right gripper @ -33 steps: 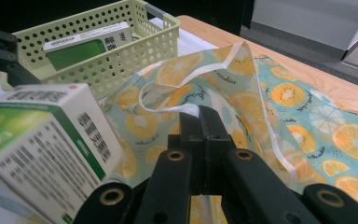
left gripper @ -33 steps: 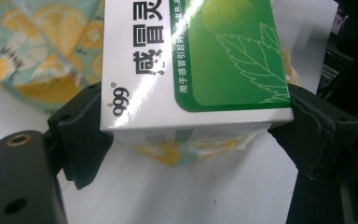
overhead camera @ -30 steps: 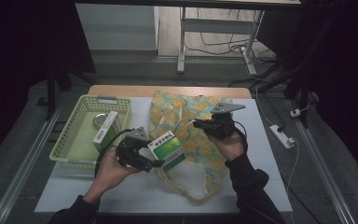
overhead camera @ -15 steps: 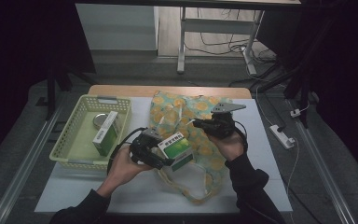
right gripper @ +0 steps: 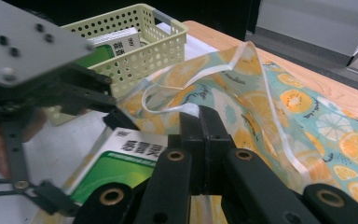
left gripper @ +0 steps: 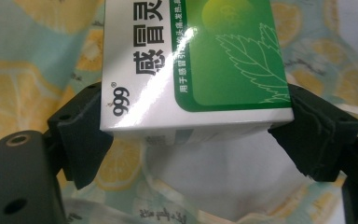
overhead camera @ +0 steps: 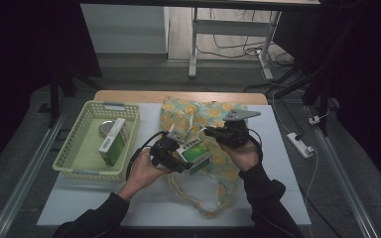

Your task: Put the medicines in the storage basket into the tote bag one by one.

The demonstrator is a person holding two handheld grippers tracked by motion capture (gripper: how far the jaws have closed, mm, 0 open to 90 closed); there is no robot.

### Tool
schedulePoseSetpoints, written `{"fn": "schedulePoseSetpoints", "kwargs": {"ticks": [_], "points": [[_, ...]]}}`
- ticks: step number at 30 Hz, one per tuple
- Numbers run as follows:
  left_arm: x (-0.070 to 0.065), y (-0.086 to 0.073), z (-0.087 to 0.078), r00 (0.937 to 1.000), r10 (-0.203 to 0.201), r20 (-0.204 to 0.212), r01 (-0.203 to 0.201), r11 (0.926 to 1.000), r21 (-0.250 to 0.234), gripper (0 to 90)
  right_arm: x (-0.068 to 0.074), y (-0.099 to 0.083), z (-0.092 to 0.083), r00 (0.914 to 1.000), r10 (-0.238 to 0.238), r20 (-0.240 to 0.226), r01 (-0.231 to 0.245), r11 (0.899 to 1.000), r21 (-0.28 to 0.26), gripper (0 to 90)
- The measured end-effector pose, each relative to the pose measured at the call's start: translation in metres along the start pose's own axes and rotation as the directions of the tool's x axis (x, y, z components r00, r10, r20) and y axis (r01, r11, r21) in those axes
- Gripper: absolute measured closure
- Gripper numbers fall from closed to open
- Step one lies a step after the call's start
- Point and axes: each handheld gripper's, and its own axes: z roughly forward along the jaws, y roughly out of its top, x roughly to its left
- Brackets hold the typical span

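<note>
Left tool point(overhead camera: 186, 159): pinched the green medicine box point(overhead camera: 194, 151) by its sides.
Right tool point(right gripper: 200, 122): pressed together on the lemon-print bag's point(overhead camera: 213, 116) rim.
Risk: box could snag if the bag mouth sagged.

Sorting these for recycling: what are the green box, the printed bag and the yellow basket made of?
Medicine box: glossy card, by its glare and crisp edges. Lemon-print bag: thin cloth, folding softly, likely fabric. Basket: moulded plastic, perforated walls.
</note>
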Motion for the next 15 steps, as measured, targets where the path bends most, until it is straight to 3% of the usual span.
{"fn": "schedulePoseSetpoints", "kwargs": {"ticks": [6, 15], "points": [[0.007, 0.008, 0.009, 0.9997, -0.022, -0.005, 0.022, 0.9998, -0.002, 17.0, 0.0, -0.001, 0.0, 1.0, 0.002, 0.0, -0.002, 1.0, 0.001, 90.0], [0.017, 0.021, 0.025, 0.9976, -0.045, -0.054, 0.045, 0.999, 0.006, 17.0, 0.002, -0.001, 0.003, 0.9999, 0.0, -0.01, 0.0, 1.0, 0.005, 90.0]]}}
